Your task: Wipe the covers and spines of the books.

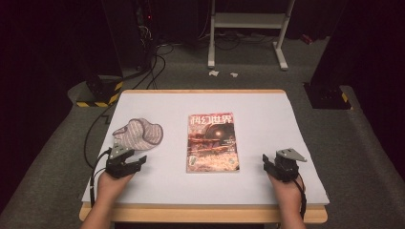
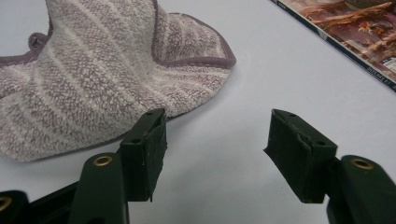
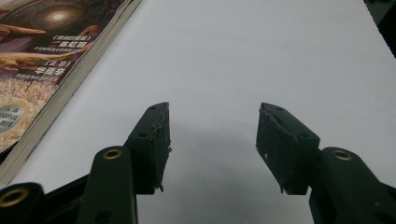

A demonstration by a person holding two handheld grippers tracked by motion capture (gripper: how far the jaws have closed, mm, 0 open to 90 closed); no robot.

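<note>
Magazine point(image 1: 212, 142), one copy, lay at desk point(image 1: 267, 109) centre between both tools, well apart from each. One striped grey-mauve cloth point(image 1: 139, 133), crumpled, lay just ahead of the left tool point(image 1: 128, 160). Left tool and right tool point(image 1: 276, 163) stood open, holding nothing.

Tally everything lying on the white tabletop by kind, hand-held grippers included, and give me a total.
Striped cloth: 1
Magazine: 1
Grippers: 2, the left gripper beside the cloth and the right gripper to the right of the magazine, both with jaws apart and nothing between them
Total: 4
</note>
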